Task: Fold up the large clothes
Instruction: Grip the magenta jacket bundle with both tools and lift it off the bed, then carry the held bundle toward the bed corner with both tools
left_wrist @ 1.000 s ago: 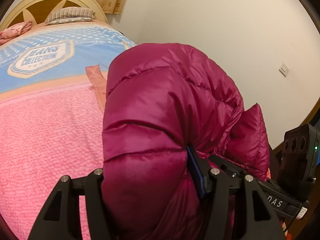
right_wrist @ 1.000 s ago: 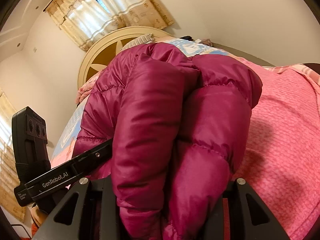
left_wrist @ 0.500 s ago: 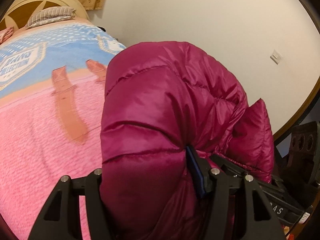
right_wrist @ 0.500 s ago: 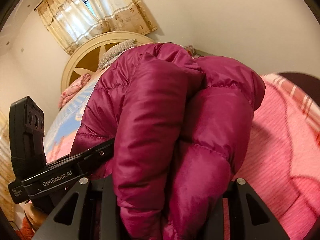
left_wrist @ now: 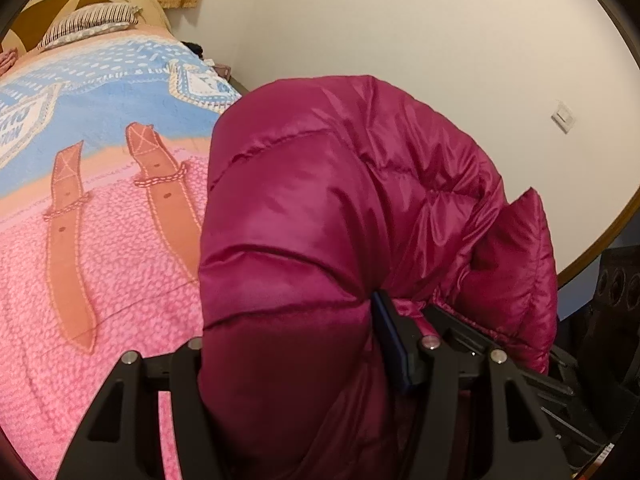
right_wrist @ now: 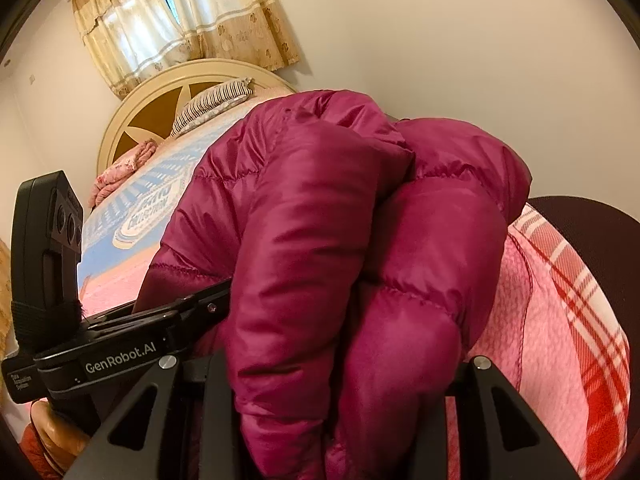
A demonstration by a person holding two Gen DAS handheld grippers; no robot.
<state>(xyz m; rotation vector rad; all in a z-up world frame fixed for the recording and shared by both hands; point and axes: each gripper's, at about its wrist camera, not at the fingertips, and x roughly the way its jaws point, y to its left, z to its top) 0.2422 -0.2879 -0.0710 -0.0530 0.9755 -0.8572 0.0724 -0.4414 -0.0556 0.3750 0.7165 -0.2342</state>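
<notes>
A magenta quilted puffer jacket (left_wrist: pixel 328 216) is bunched up and held above the bed. My left gripper (left_wrist: pixel 296 360) is shut on a thick fold of it; the fabric bulges out between the fingers and hides the tips. My right gripper (right_wrist: pixel 340 364) is shut on another thick fold of the same jacket (right_wrist: pixel 320 220), fingertips hidden too. The two grippers are close together: the right one shows at the lower right of the left wrist view (left_wrist: pixel 520 380), and the left one at the lower left of the right wrist view (right_wrist: pixel 100 360).
A bed with a pink and blue blanket (left_wrist: pixel 80 200) lies below. A striped pillow (left_wrist: pixel 88 24) and cream headboard (right_wrist: pixel 168 92) are at the far end. A red plaid cloth (right_wrist: pixel 580 300) lies at the right. A wall (left_wrist: pixel 400 40) is close on the right.
Both grippers have carried the jacket towards the right edge of the bed, near the wall. The grip on the jacket is unchanged.
</notes>
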